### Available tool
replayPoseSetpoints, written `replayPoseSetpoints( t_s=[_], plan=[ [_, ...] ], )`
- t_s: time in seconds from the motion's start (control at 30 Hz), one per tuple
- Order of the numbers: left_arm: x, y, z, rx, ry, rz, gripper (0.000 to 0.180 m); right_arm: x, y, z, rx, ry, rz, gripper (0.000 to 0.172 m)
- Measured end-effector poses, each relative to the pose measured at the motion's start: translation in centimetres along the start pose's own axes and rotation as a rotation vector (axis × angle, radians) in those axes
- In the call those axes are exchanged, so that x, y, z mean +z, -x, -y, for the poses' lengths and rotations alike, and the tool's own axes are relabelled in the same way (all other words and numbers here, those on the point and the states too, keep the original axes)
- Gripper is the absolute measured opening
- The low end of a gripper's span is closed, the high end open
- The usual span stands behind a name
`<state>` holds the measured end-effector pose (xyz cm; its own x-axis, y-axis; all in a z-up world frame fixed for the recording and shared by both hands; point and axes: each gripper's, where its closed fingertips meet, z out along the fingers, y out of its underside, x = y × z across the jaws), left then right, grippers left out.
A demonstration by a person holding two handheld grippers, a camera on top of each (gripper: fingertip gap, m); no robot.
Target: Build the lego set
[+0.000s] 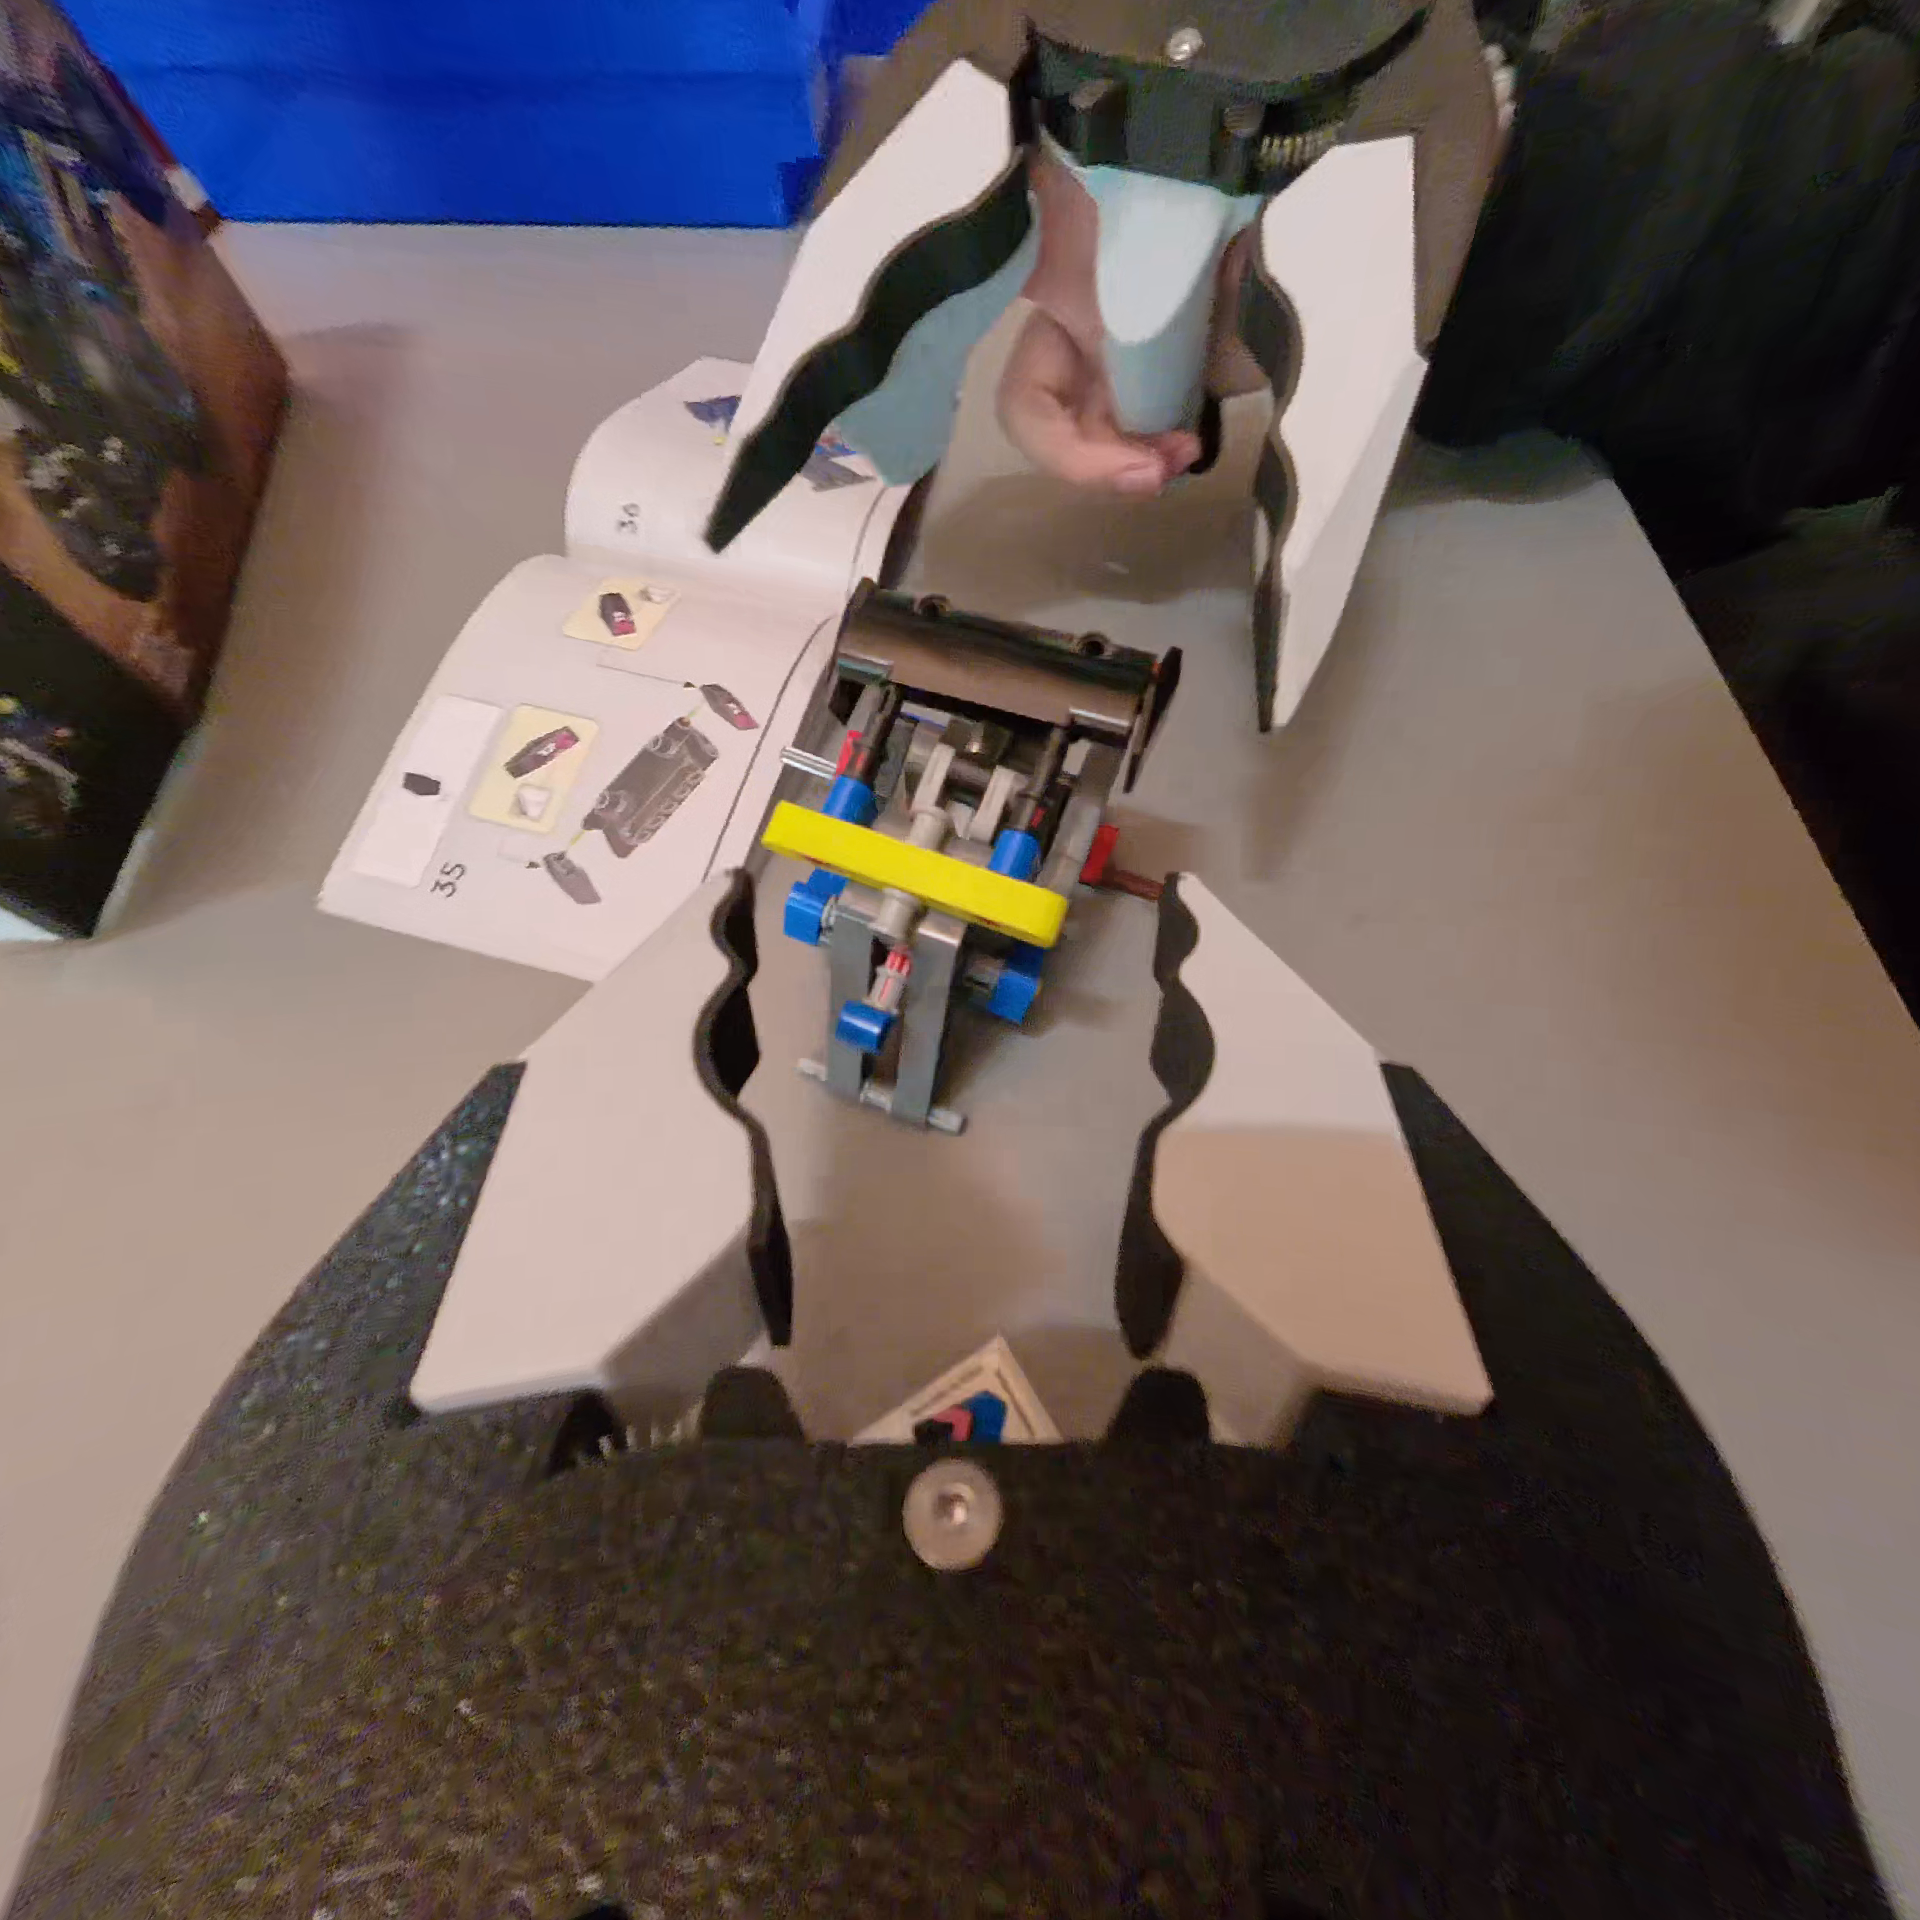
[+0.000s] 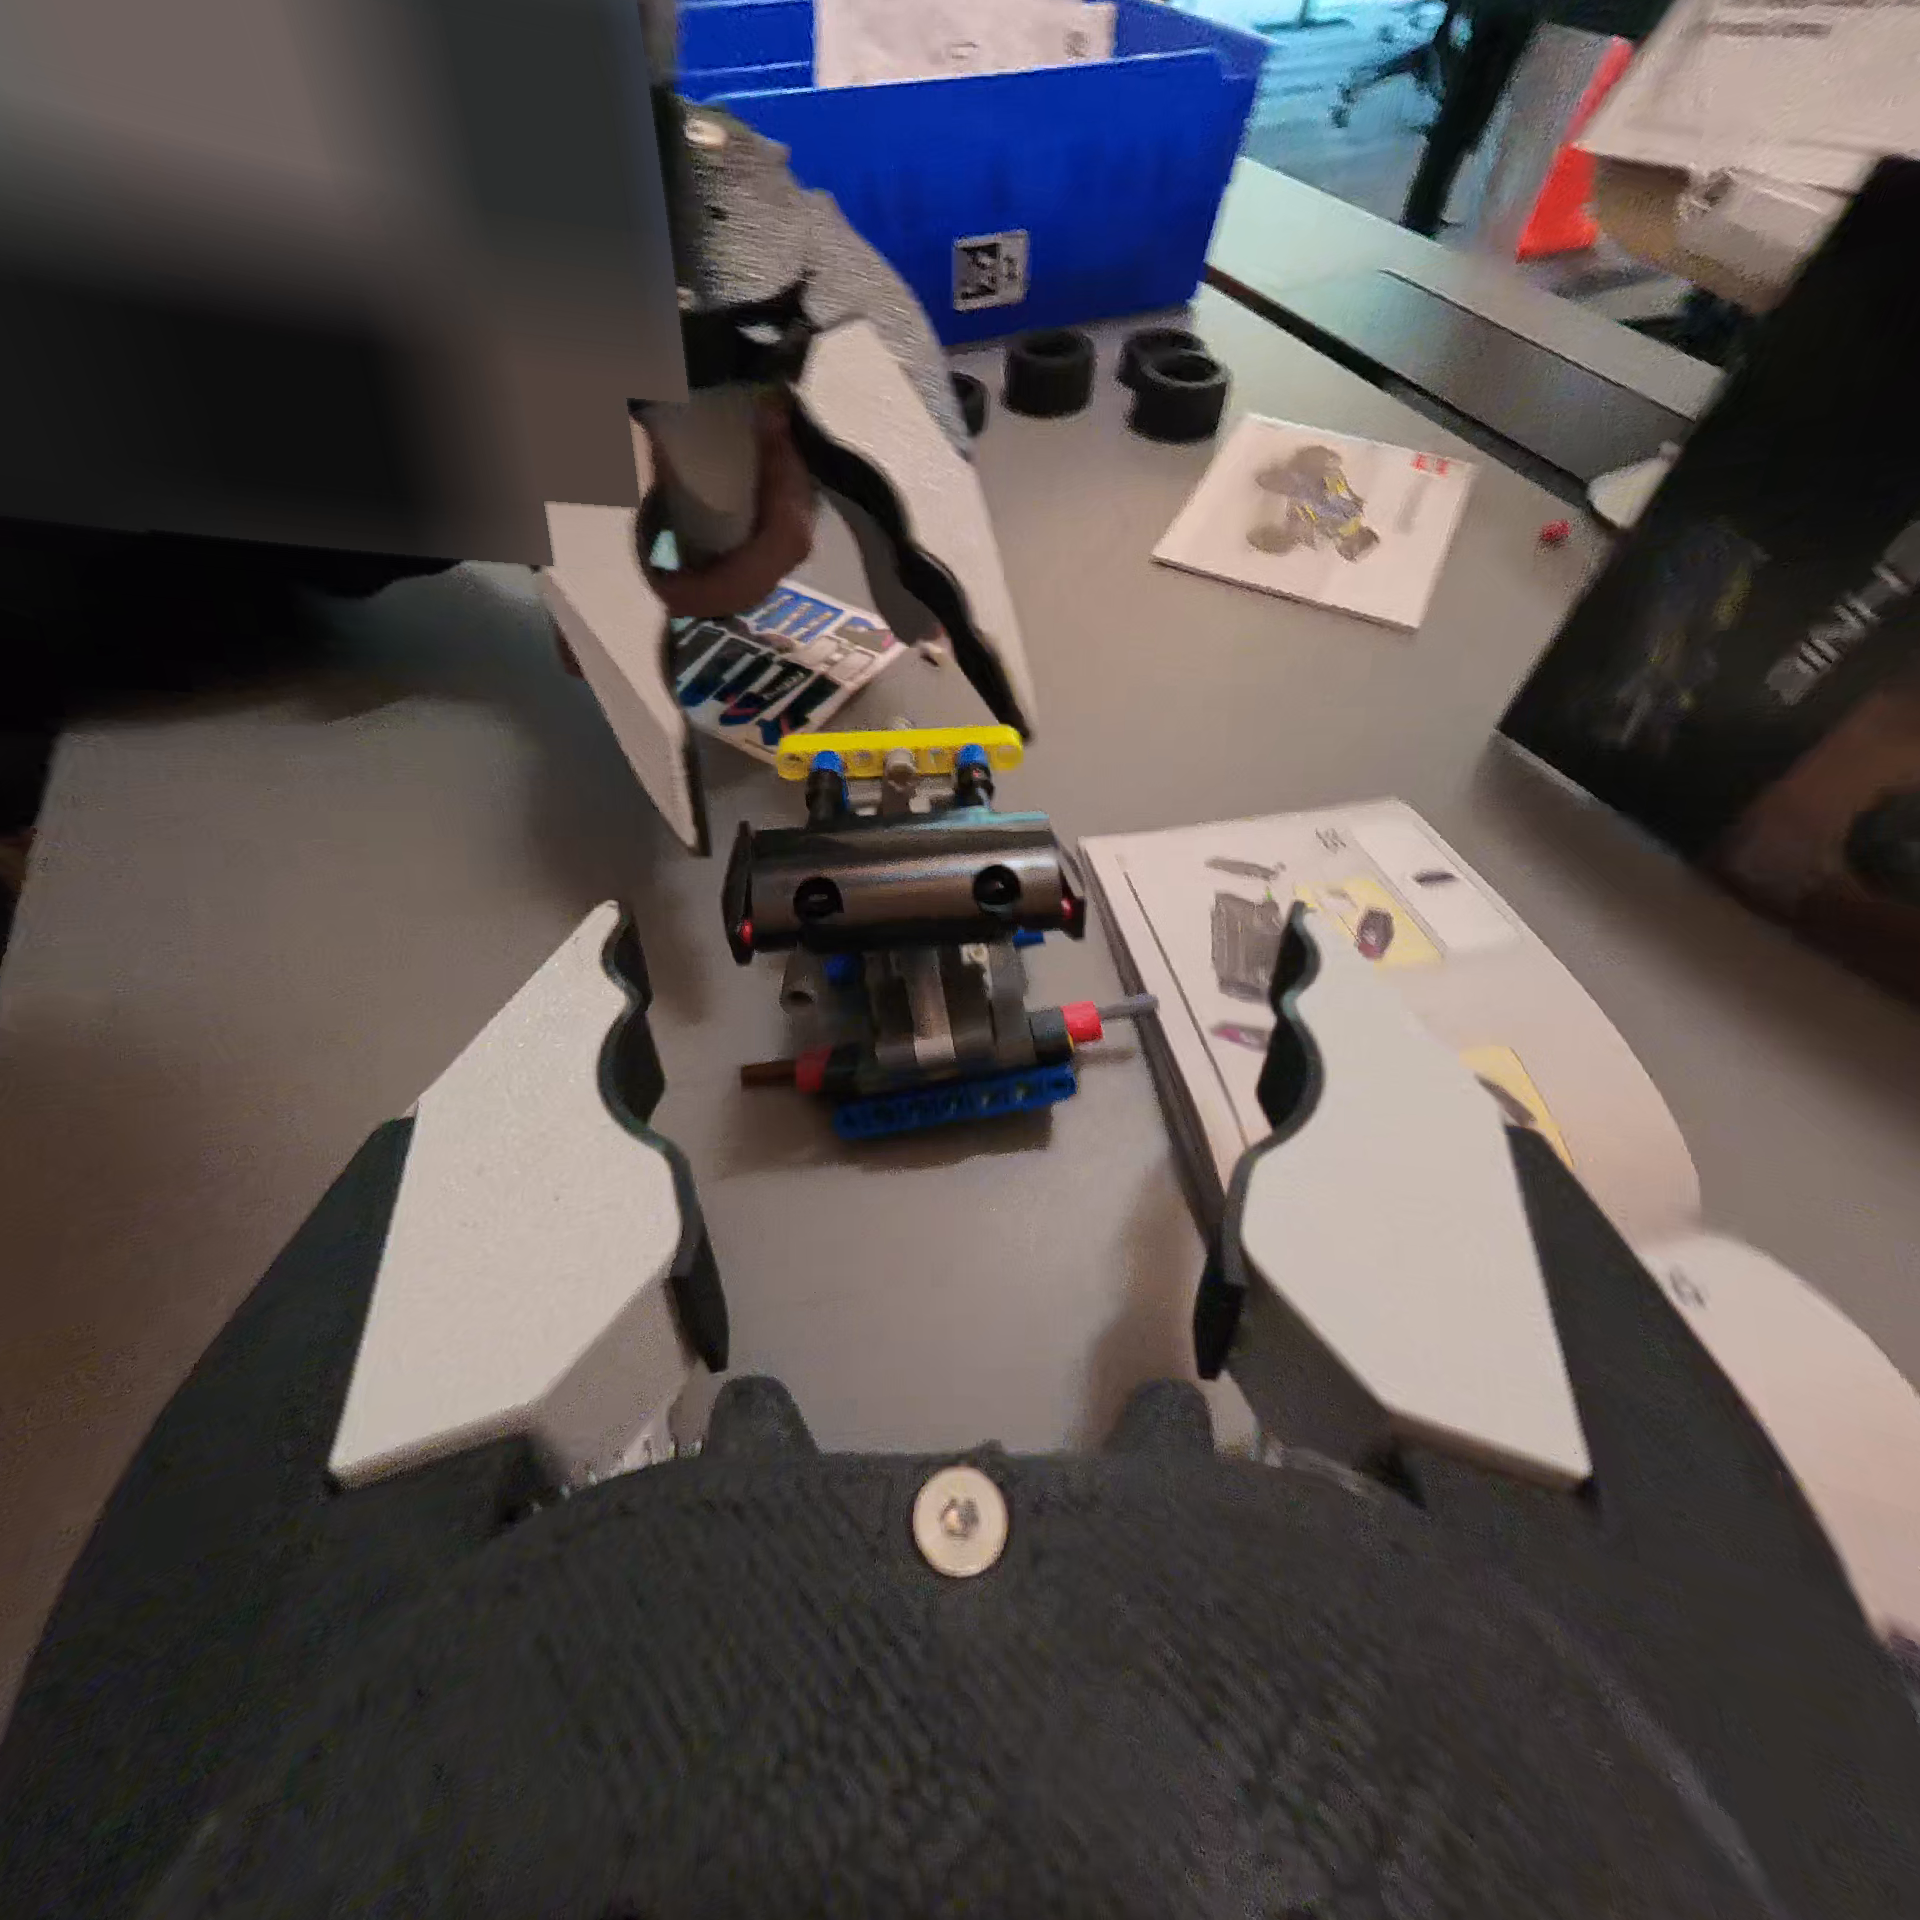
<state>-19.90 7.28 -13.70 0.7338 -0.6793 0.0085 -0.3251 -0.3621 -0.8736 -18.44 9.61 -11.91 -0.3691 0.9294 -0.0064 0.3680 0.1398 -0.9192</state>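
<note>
Grey and black brick model point(image 1: 940, 831) is sitting free on the surface point(image 1: 1455, 883) beside the open booklet point(image 1: 582, 769), both tongs, left point(image 1: 951, 894) and right point(image 2: 951, 925), gaping empty around it, so any regrasp is best squeezing its firm black block rather than loose pins.

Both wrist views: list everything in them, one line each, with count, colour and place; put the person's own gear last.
Brick model: one, black, grey, blue, with a yellow beam; on the table between the two grippers, touched by neither.
Open booklet: one, white; beside the model.
Closed booklet: one, white; farther back on the table.
Sticker sheet: one, white and blue; under the left gripper.
Tyres: at least three, black; by the bin.
Bin: one, blue; at the back.
Box: one, dark; at the table's edge.
Table: one, grey.
Hand: one; on the right gripper's handle.
Left gripper: fingers open, empty.
Right gripper: fingers open, empty.
</note>
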Motion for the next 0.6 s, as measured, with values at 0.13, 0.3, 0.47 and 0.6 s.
replayPoseSetpoints(
  t_s=[0.13,0.3,0.47,0.6],
  plan=[
    [0.5,0.0,0.3,0.039,-0.022,-0.059,0.06,1.6,0.9,-0.8,-0.043,0.032,0.113,0.098],
    [0.9,0.0,0.3,0.049,-0.033,-0.064,0.06,2.1,0.9,-0.9,-0.094,0.044,0.081,0.091],
    [1.5,0.3,0.0,0.103,-0.005,-0.061,0.065,1.5,0.4,-1.2,-0.096,0.055,0.024,0.081],
    [1.6,0.4,0.4,0.072,-0.043,-0.096,0.063,1.5,0.7,-1.2,-0.116,0.03,0.029,0.076]
  ],
)
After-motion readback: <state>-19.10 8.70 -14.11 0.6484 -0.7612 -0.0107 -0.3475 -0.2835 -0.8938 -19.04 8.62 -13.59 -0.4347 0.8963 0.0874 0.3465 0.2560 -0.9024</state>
